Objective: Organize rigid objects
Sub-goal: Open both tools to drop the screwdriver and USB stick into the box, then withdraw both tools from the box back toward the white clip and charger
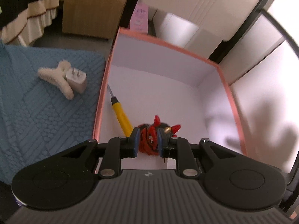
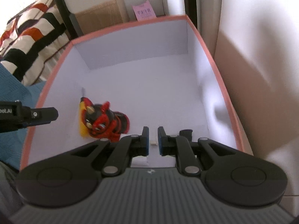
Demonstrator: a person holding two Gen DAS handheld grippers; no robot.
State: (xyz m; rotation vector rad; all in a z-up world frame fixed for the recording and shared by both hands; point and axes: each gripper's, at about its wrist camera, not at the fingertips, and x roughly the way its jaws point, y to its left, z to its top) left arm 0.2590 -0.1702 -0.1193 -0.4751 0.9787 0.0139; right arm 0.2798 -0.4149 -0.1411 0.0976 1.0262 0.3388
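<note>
Blue mat left of pink box. Screwdriver and toy figure lie inside box. Left gripper jaws part open, flanking figure; contact unclear. Right gripper narrowly open, empty. Figure looks hard, light, horns fragile: grip body. Hair clip, plug wait on mat.

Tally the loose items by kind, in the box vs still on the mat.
In the pink-rimmed box:
yellow screwdriver: 1
red-and-black figurine: 1
On the blue mat:
fuzzy cream hair claw: 1
white plug adapter: 1
Total: 4
</note>
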